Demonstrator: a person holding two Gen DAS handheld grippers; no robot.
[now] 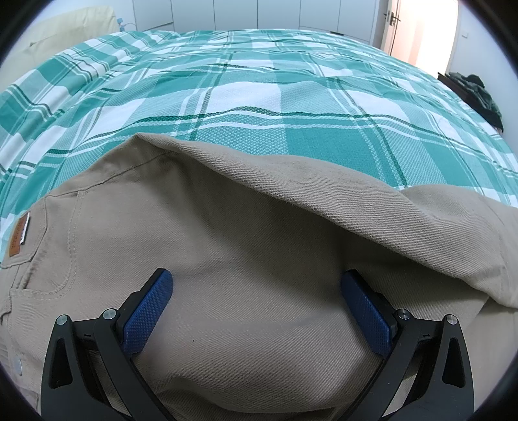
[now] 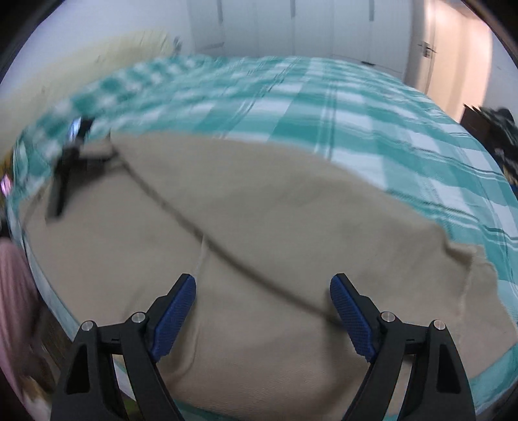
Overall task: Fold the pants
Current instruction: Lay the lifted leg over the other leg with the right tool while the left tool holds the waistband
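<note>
Khaki pants [image 1: 246, 259] lie on the plaid bed [image 1: 259, 97], one leg already folded over the other lengthwise. Left gripper [image 1: 257, 307] and right gripper [image 2: 263, 311] both hover with jaws spread, gripping nothing. Crosswise folds look left to do.

Green-plaid bed [image 1: 259, 81], white wardrobe doors [image 1: 226, 14], bright doorway [image 1: 424, 29].
</note>
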